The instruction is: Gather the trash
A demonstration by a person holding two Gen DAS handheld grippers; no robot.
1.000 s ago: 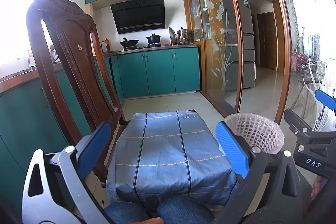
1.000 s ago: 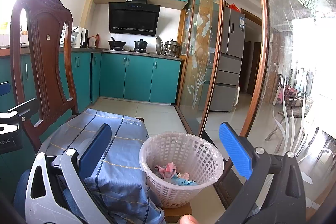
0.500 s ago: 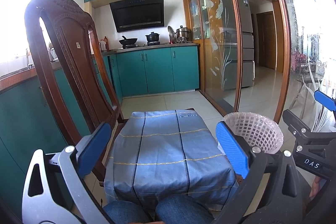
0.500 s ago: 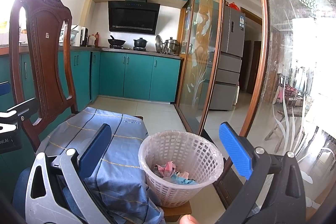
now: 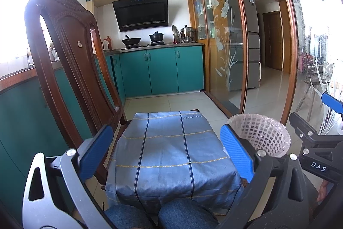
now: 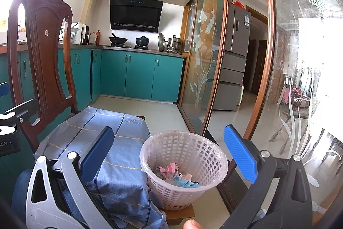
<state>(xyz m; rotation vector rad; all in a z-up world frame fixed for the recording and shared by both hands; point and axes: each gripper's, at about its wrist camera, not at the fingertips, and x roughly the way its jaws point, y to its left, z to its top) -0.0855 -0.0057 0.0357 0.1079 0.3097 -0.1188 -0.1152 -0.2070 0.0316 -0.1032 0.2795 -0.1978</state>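
Left wrist view: the left gripper (image 5: 167, 150) hangs level over the blue cloth (image 5: 171, 156), fingers spread wide and empty. At the right edge the right gripper (image 5: 317, 132) is cut off; in its own view it (image 6: 169, 151) is likewise released, holding nothing, above the white basket (image 6: 184, 188). Crumpled trash (image 6: 171, 172) lies inside the basket, just right of the cloth. Compared with a second ago, both views sit almost unchanged, the carved chair (image 5: 70, 61) slightly nearer. Knees at the near edge are partly hidden.
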